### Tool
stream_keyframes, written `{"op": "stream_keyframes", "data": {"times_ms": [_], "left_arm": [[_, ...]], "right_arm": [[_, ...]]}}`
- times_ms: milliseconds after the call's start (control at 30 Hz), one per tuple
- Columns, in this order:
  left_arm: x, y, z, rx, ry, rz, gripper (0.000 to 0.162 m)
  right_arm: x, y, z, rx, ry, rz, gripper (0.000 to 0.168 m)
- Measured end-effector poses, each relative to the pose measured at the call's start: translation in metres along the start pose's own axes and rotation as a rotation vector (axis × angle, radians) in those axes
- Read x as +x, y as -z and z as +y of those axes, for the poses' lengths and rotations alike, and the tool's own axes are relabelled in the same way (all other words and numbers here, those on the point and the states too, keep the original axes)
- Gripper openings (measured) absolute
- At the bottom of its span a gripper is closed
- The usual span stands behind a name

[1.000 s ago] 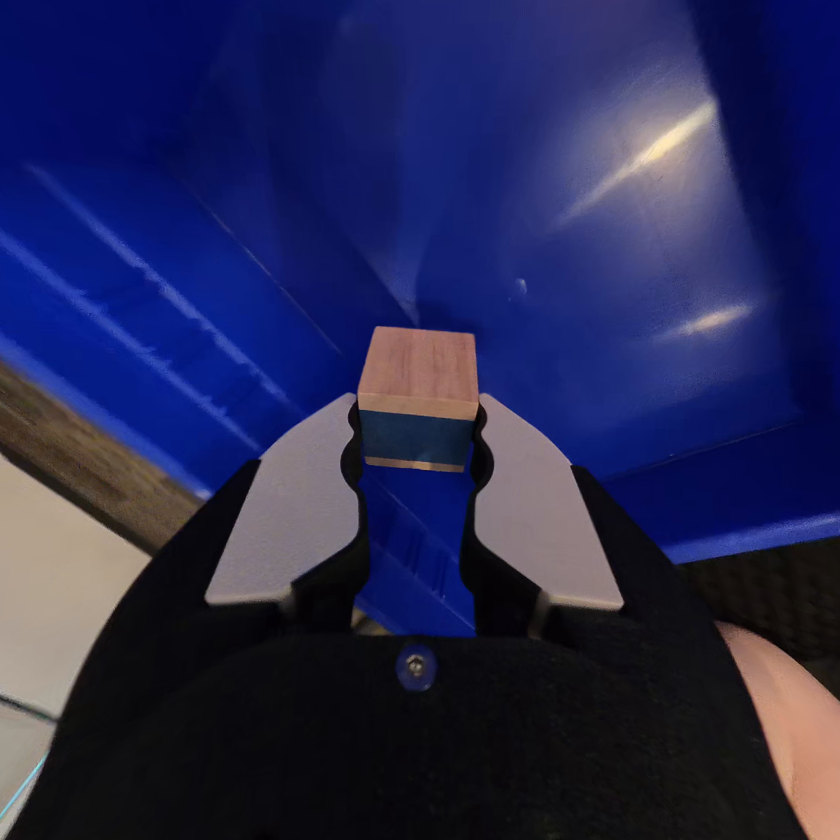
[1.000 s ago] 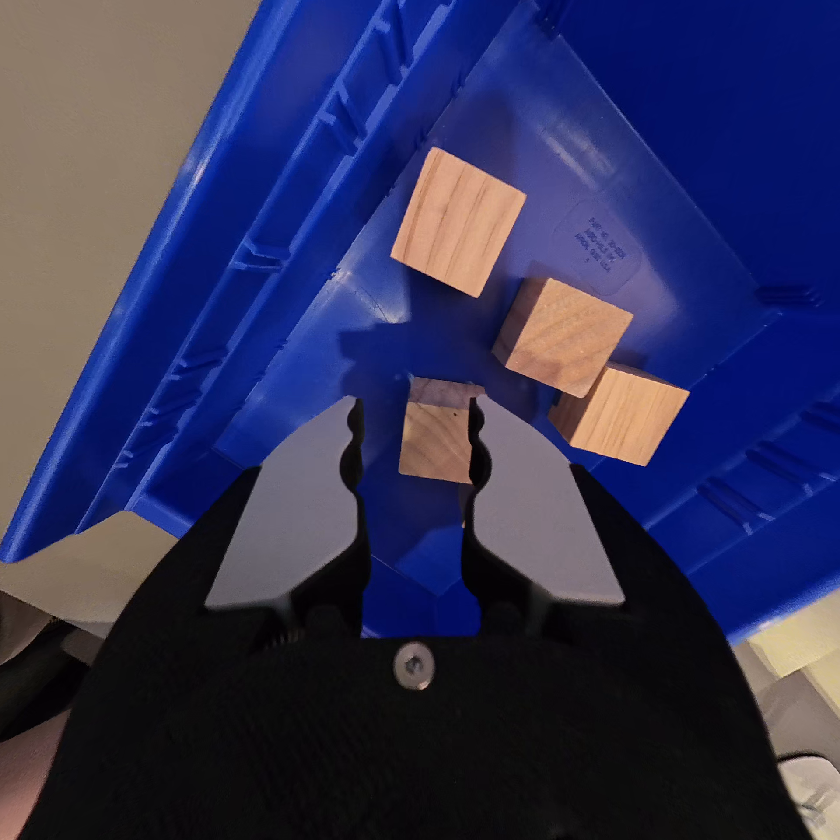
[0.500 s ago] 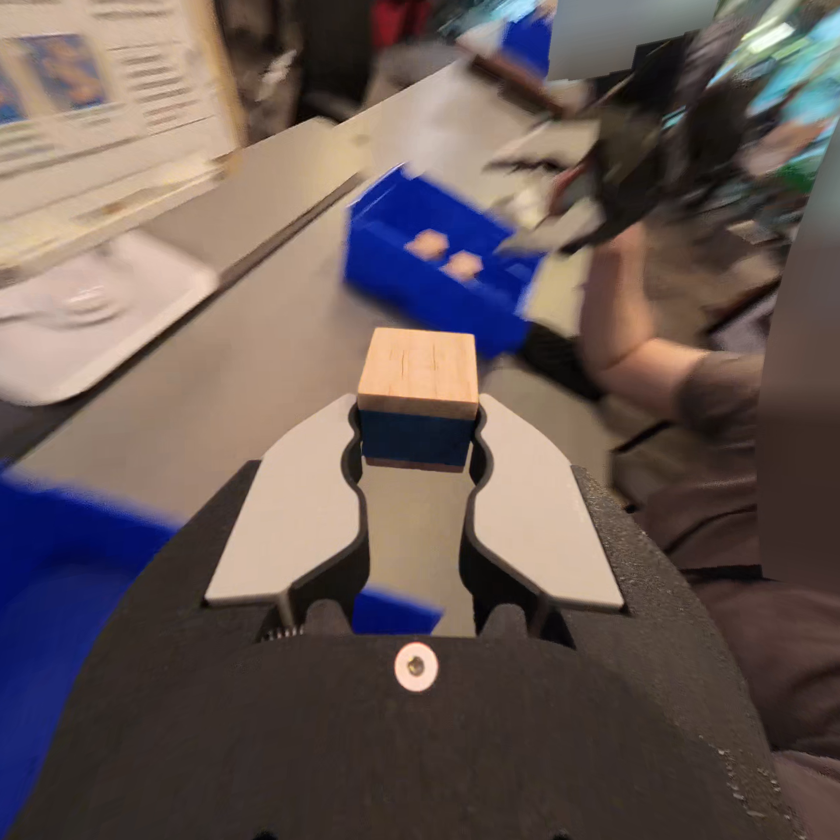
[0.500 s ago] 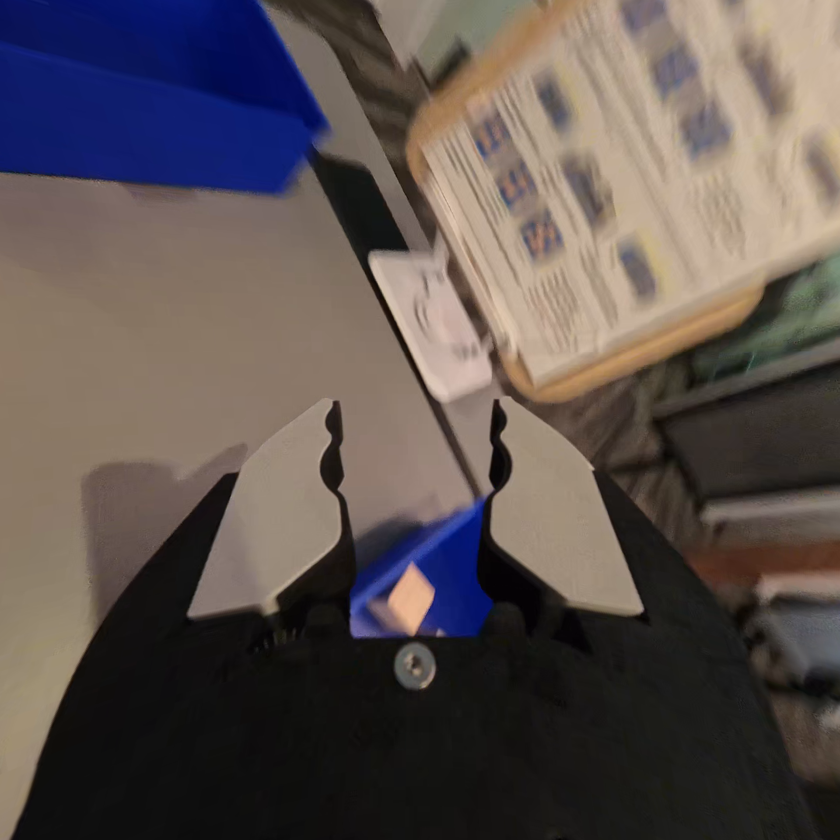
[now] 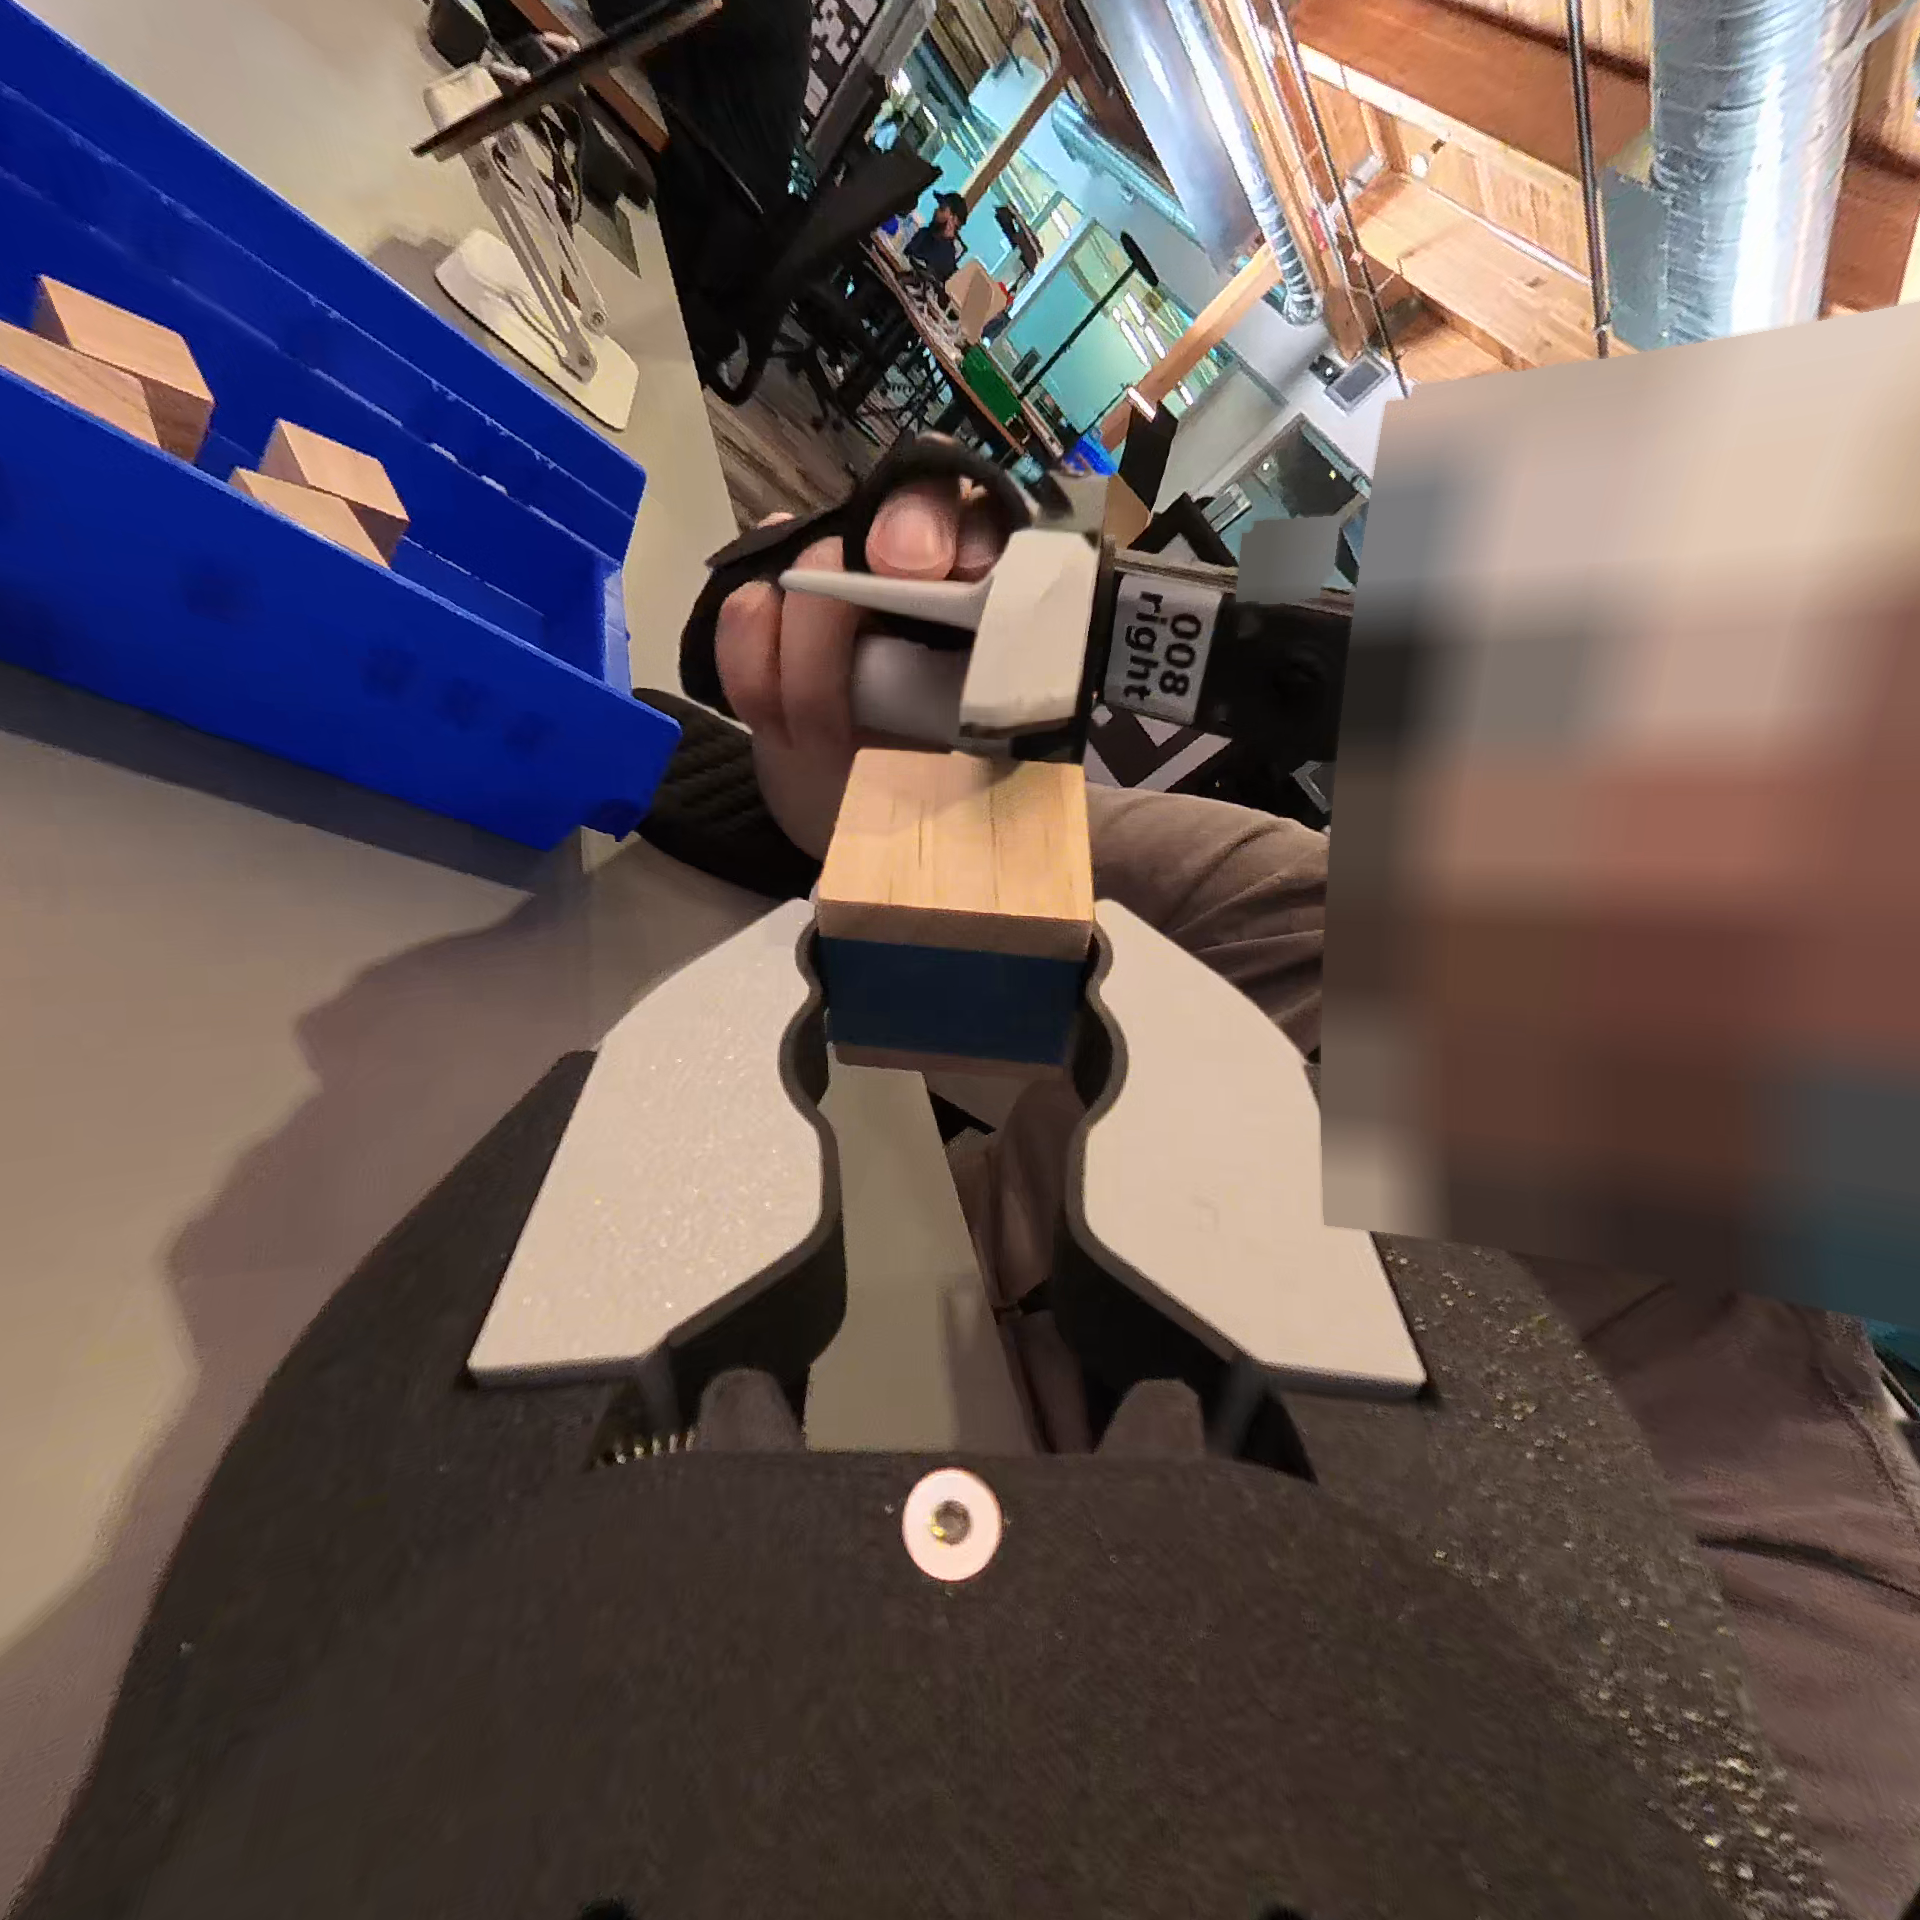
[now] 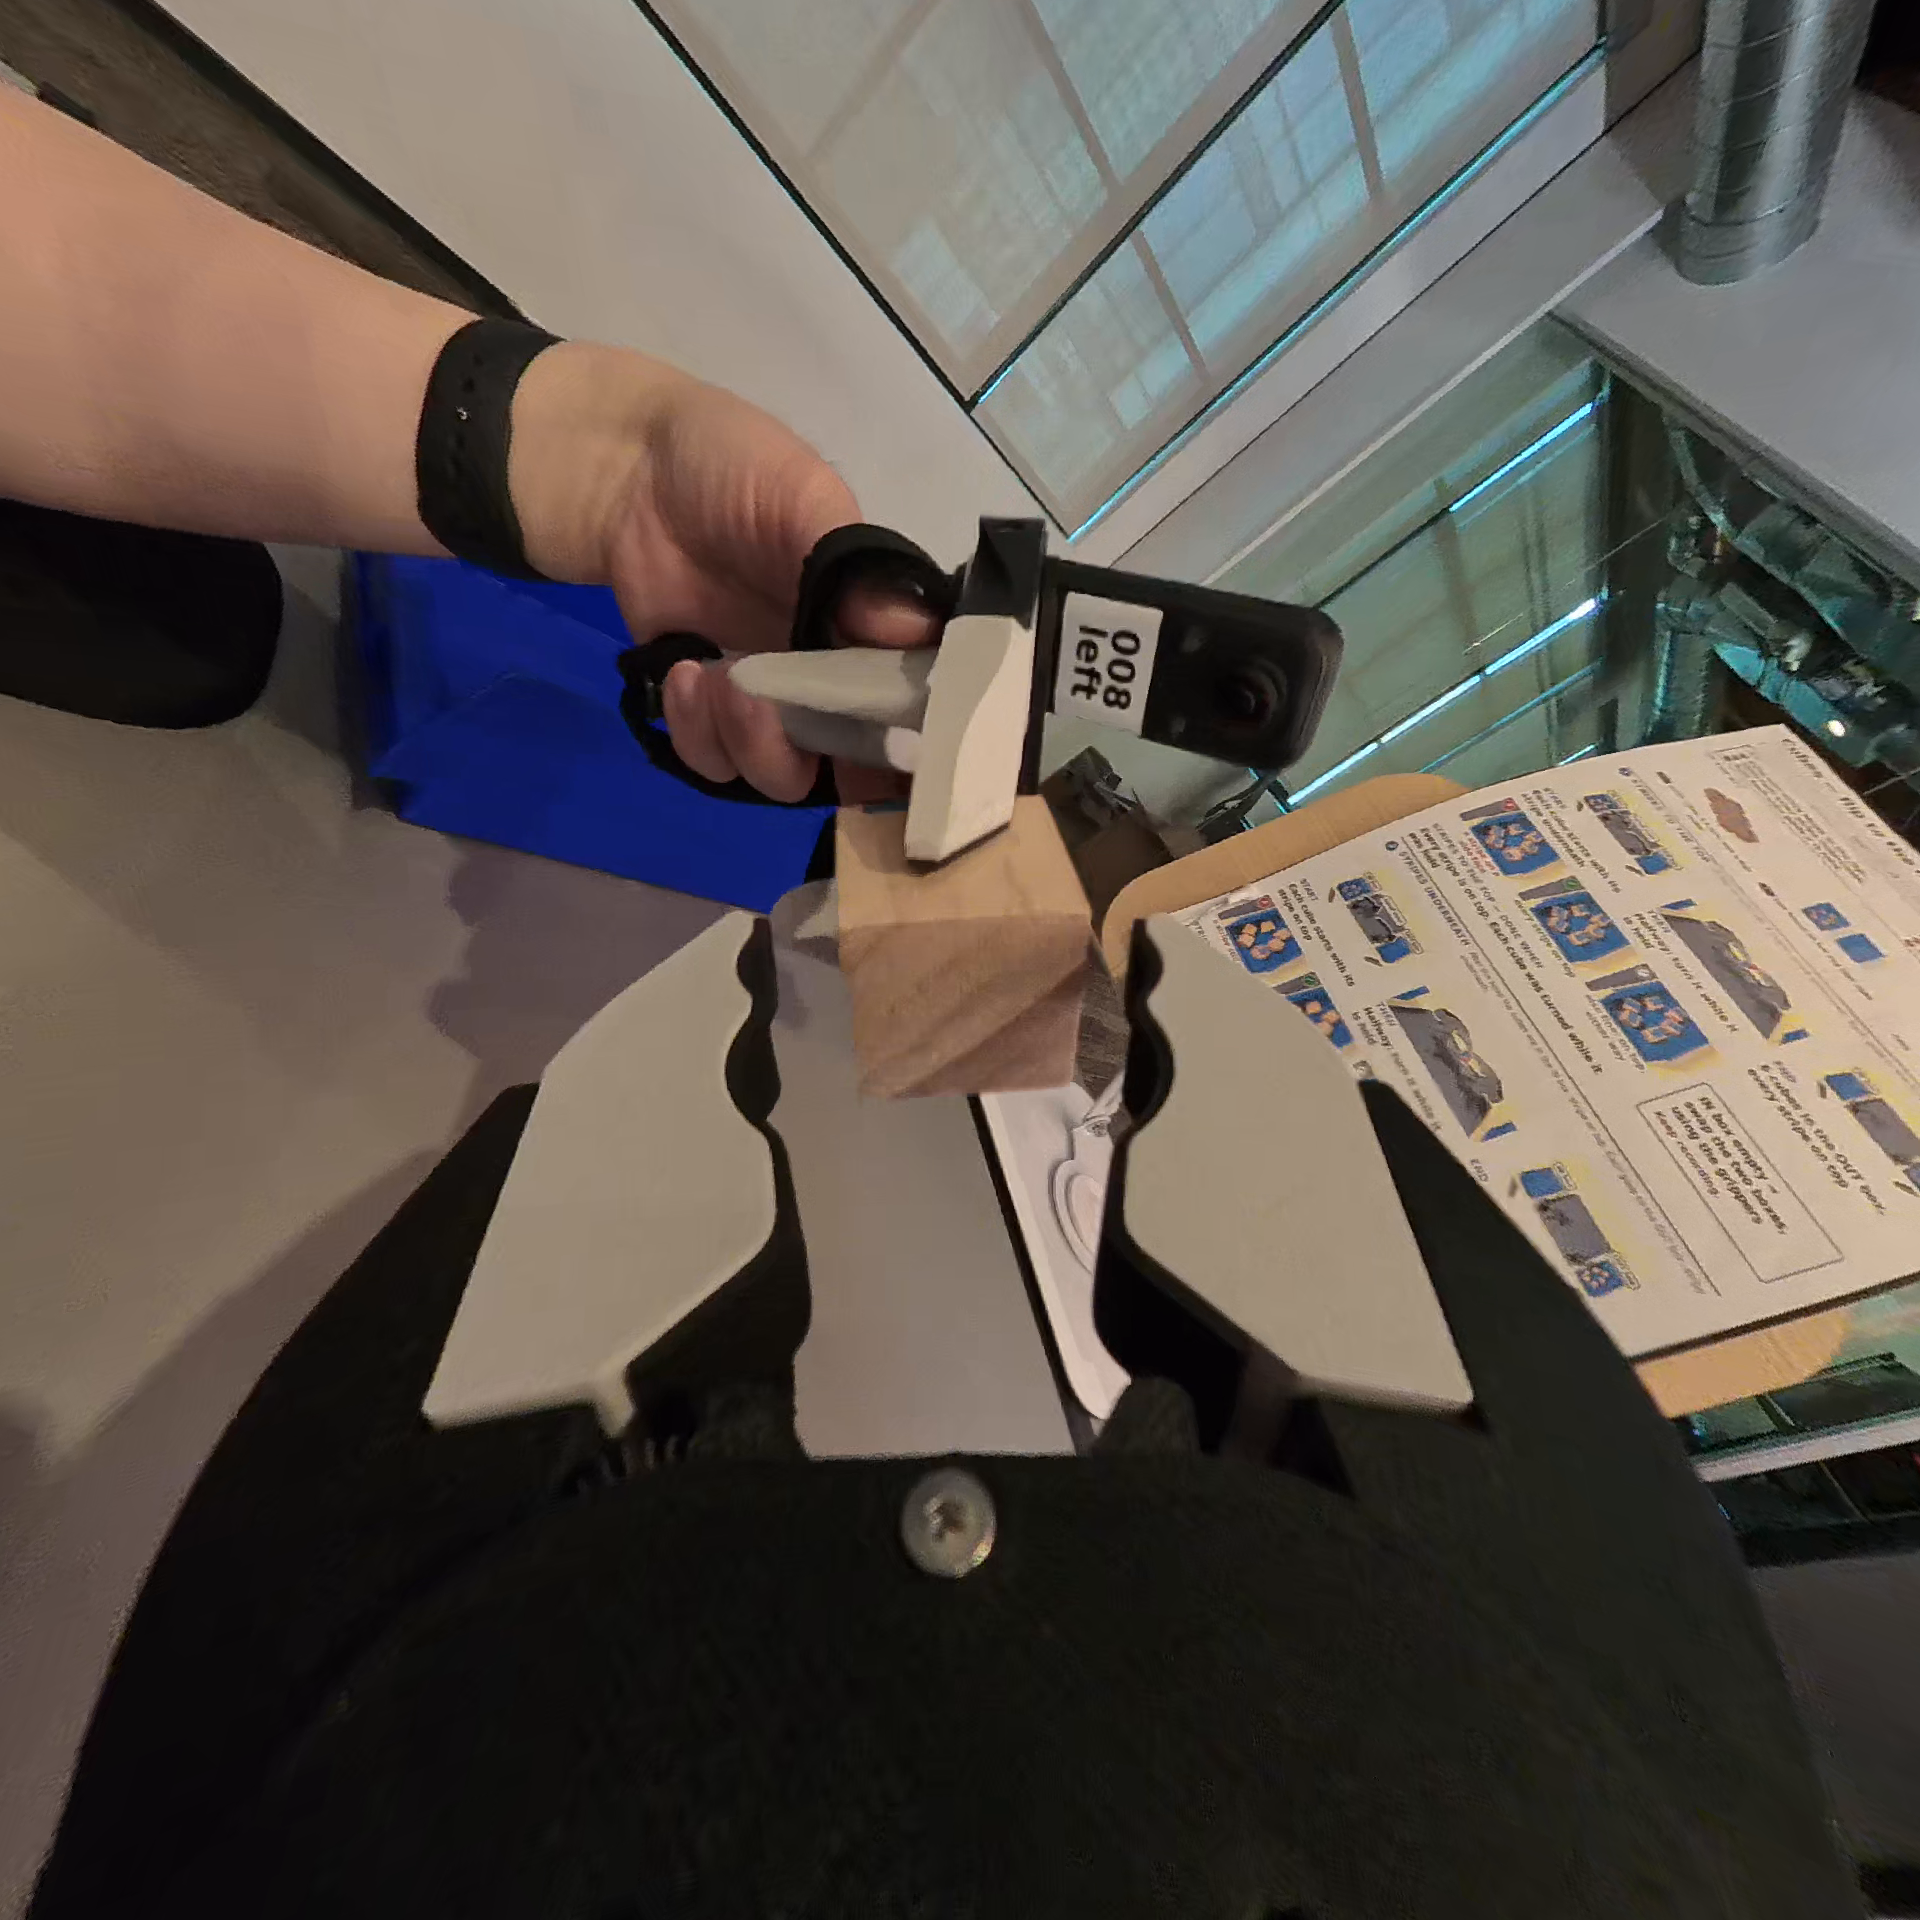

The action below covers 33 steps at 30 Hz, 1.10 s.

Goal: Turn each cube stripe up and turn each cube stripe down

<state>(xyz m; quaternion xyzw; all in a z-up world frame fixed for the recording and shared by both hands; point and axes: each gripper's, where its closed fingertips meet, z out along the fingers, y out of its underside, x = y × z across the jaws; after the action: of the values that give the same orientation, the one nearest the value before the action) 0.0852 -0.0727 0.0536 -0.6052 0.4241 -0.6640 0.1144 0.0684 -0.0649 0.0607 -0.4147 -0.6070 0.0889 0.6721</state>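
My left gripper [image 5: 954, 982] is shut on a wooden cube [image 5: 956, 852] and holds it in the air above the grey table. The cube's blue stripe [image 5: 951, 1003] faces back toward the left camera. In the right wrist view the same cube [image 6: 961, 997] shows plain wood, with the left gripper [image 6: 951, 821] clamped on its far side. My right gripper [image 6: 951, 977] is open, one finger on each side of the cube, with gaps on both sides. It also shows in the left wrist view [image 5: 1013, 727], just behind the cube.
A blue bin [image 5: 312, 644] with several wooden cubes [image 5: 332, 488] stands on the grey table [image 5: 208, 987] at left. Another blue bin [image 6: 540, 748] lies behind the person's hand [image 6: 675, 499]. An instruction sheet on a wooden board [image 6: 1558, 1039] stands at right.
Both grippers have come up out of the blue bins and now face each other over the table. The left still holds its cube. The right has let its cube go and opened.
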Motion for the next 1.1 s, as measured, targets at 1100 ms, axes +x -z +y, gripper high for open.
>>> {"op": "stream_keyframes", "data": {"times_ms": [1100], "left_arm": [[0.061, 0.059, -0.042, 0.361, -0.606, -0.159, 0.053]], "right_arm": [[-0.023, 0.17, 0.254, -1.018, -0.558, -0.627, 0.047]]}}
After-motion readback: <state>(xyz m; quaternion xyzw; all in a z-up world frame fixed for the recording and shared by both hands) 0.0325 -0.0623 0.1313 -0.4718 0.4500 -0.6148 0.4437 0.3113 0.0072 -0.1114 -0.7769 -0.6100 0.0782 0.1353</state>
